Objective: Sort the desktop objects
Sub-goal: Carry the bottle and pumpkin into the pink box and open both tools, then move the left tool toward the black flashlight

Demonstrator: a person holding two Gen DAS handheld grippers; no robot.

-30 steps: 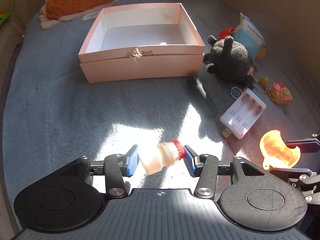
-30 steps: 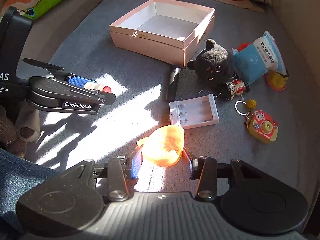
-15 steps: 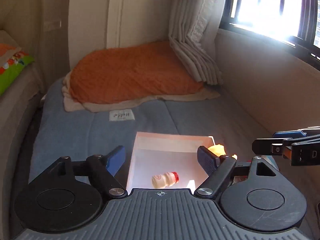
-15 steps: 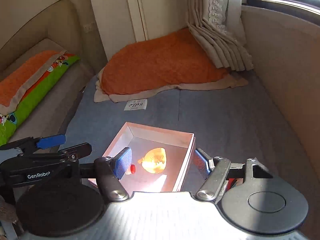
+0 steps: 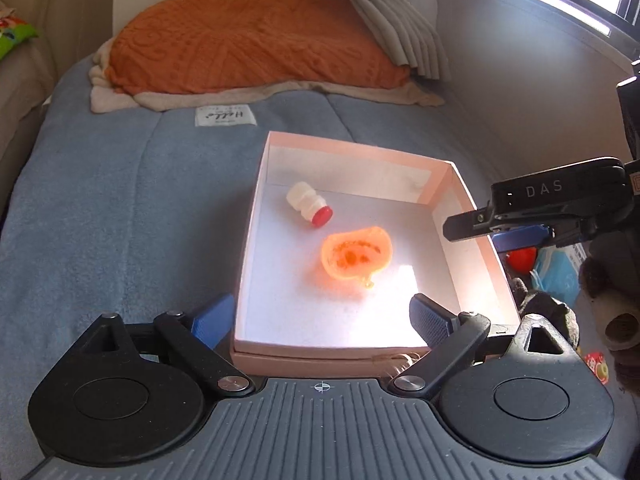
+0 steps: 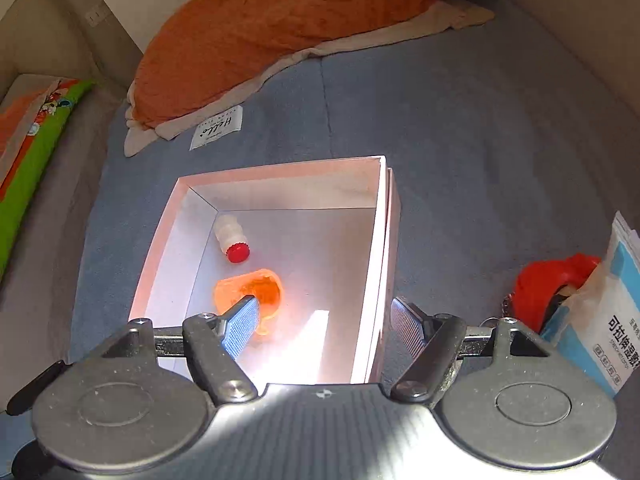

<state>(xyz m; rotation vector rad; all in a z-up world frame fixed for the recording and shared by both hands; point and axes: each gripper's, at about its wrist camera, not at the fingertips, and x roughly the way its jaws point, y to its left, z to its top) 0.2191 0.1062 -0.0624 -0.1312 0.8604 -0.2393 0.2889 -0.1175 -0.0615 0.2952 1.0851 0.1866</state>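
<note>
Blue blanket (image 5: 120,208), both tongs (left (image 5: 322,320), right (image 6: 324,326)) wide open and empty over the pink box (image 5: 464,192); the little bottle (image 5: 309,203) ahead looks light and slick, so grab mid-body.

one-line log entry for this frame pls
left gripper: open, empty | right gripper: open, empty | small bottle: lying in pink box | orange toy: in box beside bottle

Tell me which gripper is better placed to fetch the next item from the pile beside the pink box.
Probably the right gripper. It is open and empty, and the red object and blue packet lie on its right side. The left gripper, also open, hangs over the pink box, farther from them.
</note>
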